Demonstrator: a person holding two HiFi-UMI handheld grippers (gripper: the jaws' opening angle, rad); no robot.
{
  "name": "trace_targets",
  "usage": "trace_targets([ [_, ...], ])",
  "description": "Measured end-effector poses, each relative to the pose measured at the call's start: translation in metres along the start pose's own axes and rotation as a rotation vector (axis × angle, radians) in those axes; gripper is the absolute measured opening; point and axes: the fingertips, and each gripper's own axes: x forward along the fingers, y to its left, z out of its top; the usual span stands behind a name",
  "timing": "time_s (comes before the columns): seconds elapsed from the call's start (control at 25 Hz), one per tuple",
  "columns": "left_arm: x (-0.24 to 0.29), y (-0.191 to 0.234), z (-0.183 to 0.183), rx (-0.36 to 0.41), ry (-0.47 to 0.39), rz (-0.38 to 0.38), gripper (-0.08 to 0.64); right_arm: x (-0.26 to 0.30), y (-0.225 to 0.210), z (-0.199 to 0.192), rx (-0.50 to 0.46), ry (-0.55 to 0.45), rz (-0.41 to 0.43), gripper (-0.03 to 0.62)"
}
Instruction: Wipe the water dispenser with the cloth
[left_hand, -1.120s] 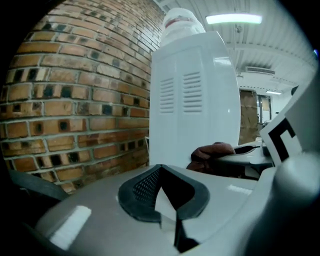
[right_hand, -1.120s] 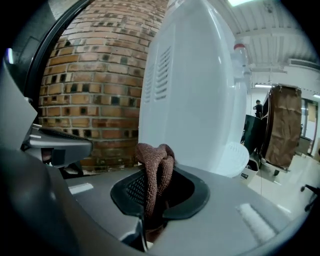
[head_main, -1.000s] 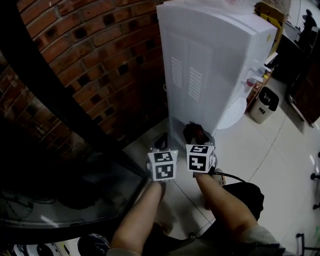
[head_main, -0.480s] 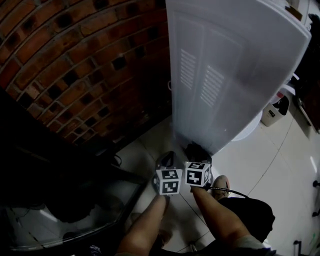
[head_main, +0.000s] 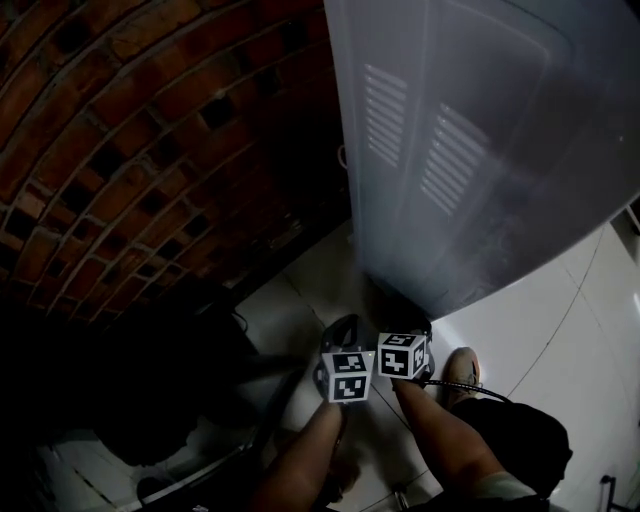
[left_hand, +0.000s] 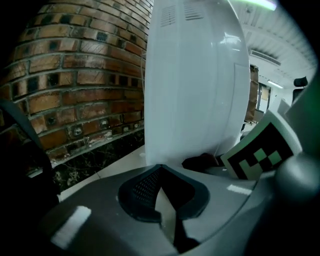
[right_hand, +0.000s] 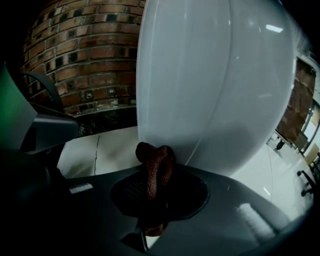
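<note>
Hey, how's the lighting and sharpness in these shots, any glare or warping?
Head view: dim, lower left nearly black, the water dispenser the only bright surface. Left gripper view: wide-angle lens bows the brick wall, corners vignette dark. Right gripper view: the cloth is sharp enough to show its weave, soft glare streaks on the water dispenser.

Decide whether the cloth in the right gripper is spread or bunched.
Bunched: the cloth stands as a folded lump pinched in the right gripper.

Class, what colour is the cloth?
Reddish brown; the cloth shows best in the right gripper view.
</note>
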Motion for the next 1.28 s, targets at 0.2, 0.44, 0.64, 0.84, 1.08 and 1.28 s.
trace_targets([
  [0.2, 0.001, 0.002, -0.002, -0.008, 0.0, -0.003, 0.0, 0.006, 0.002, -0.003, -0.006, 0.001, 0.006, 0.055],
  [0.44, -0.014, 0.001, 0.02, -0.032, -0.04, -0.002, 0.0, -0.027, 0.011, 0.024, -0.038, -0.097, 0.051, 0.055],
  [0.64, -0.044, -0.003, 0.07, -0.024, -0.12, -0.004, 0.0, -0.083, 0.007, 0.069, -0.071, -0.234, 0.086, 0.055],
  [0.84, -0.094, -0.014, 0.124, 0.013, -0.2, 0.005, 0.0, -0.15, -0.017, 0.116, -0.055, -0.376, 0.125, 0.055],
  [1.08, -0.144, -0.028, 0.196, -0.008, -0.34, -0.006, 0.0, -0.248, -0.027, 0.201, -0.088, -0.645, 0.21, 0.055],
  [1.28, -0.202, -0.036, 0.257, 0.002, -0.45, -0.002, 0.0, -0.34, -0.043, 0.257, -0.116, -0.791, 0.21, 0.055],
])
